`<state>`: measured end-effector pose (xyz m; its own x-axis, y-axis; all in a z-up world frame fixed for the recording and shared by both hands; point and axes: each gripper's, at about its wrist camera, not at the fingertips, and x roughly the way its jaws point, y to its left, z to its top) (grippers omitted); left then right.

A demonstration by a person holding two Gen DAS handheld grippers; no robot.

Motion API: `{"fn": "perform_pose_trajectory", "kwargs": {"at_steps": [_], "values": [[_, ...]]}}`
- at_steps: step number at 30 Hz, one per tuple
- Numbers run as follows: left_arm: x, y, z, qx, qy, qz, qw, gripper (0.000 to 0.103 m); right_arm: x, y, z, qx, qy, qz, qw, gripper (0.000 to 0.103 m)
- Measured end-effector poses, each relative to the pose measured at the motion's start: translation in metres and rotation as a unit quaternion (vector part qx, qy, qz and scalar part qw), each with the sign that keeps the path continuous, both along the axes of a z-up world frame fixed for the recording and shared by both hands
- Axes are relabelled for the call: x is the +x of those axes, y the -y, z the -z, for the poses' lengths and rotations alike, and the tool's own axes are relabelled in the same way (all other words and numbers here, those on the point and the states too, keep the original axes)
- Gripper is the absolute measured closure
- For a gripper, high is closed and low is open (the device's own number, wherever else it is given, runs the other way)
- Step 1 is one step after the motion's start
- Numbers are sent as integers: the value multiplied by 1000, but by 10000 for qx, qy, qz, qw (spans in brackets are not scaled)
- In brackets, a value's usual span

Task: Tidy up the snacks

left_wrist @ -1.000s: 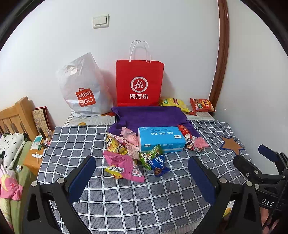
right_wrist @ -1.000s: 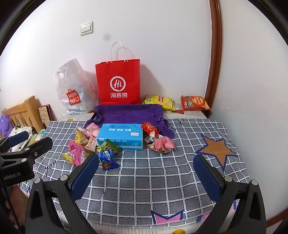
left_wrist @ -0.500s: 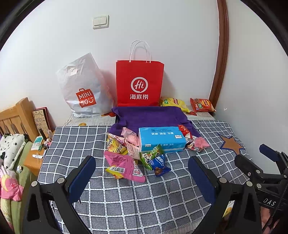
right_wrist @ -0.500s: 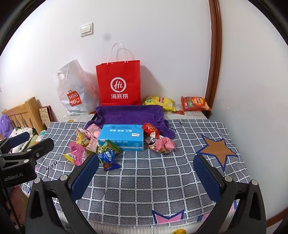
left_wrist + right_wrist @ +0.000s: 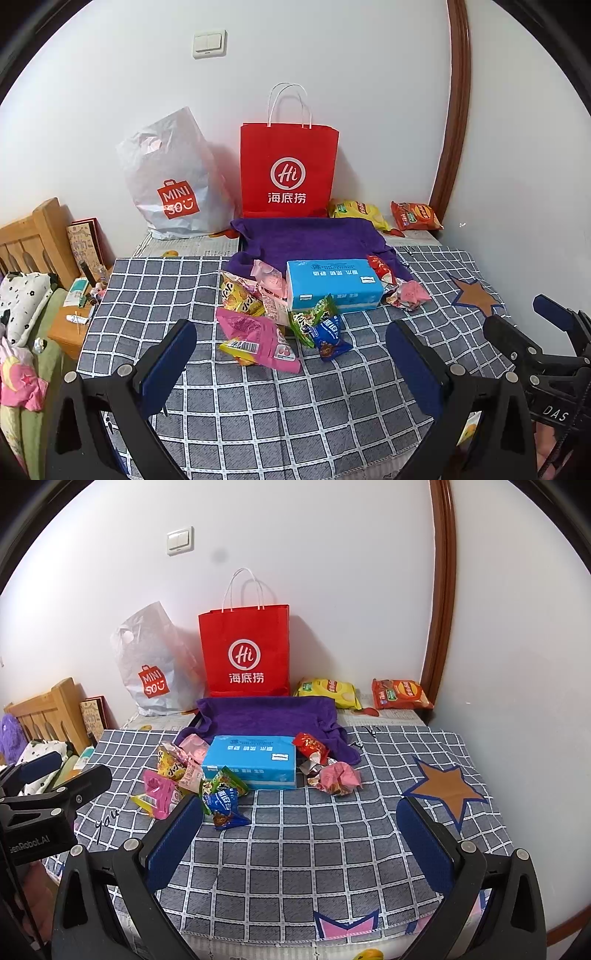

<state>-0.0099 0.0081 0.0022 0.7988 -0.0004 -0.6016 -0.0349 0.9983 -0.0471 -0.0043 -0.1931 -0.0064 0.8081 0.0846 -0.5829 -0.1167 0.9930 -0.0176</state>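
i think the task is at its very beginning. my left gripper (image 5: 288,362) and my right gripper (image 5: 299,834) both hang above the near part of the checked cloth (image 5: 258,417), jaws spread wide, holding nothing. the snacks lie loose in the middle of the cloth, not sorted: a pink packet (image 5: 258,341) nearest to me, a small blue packet (image 5: 330,334) and a green one (image 5: 310,319) touching it, a yellow packet (image 5: 236,297) behind. they crowd on the left side of a blue tissue box (image 5: 332,282), and a red wrapper (image 5: 312,747) and a crumpled pink one (image 5: 338,777) lie on its right side. two chip bags, yellow (image 5: 328,690) and orange-red (image 5: 400,694), rest far back by the wall. everything is left to do.

the packets are thin shiny foil, wrinkled and soft, so i expect they slip and bend. the box is firm, with straight edges. a purple towel (image 5: 269,716) looks fluffy. a stiff red paper bag (image 5: 245,650) stands upright, a limp white plastic bag (image 5: 155,672) beside it.
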Motion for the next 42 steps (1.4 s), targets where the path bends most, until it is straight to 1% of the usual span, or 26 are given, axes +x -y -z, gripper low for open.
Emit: {"fn": "perform_pose_trajectory", "kwargs": {"at_steps": [9, 14, 19, 23, 27, 30, 33, 35, 38, 42], "values": [[-2, 0, 0, 40, 31, -19, 10000, 0, -1, -3, 2, -27, -4, -28, 10000, 0], [1, 0, 0, 47, 33, 47, 10000, 0, 0, -4, 2, -34, 22, -31, 10000, 0], [6, 1, 3, 103, 22, 84, 9999, 0, 1, -3, 2, 15, 85, -74, 9999, 0], [14, -4, 9, 60, -22, 121, 9999, 0, 9, -2, 7, 27, 9, -122, 9999, 0], [25, -12, 19, 97, -110, 75, 9999, 0, 20, 1, 19, -62, -89, -185, 9998, 0], [36, -20, 30, 62, -245, 43, 9997, 0, 30, 7, 31, -198, -137, -48, 9997, 0], [49, -28, 44, -13, -396, -12, 9992, 0, 36, 16, 41, -338, 17, 161, 9993, 0], [56, -33, 53, -15, -432, -58, 9990, 0, 42, 21, 47, -391, 59, 141, 9991, 0], [67, -39, 66, -44, -539, -95, 9985, 0, 58, 31, 57, -301, -59, 71, 9995, 0], [83, -48, 80, -178, -633, -113, 9978, 0, 90, 43, 75, -240, -339, 156, 9990, 0]]}}
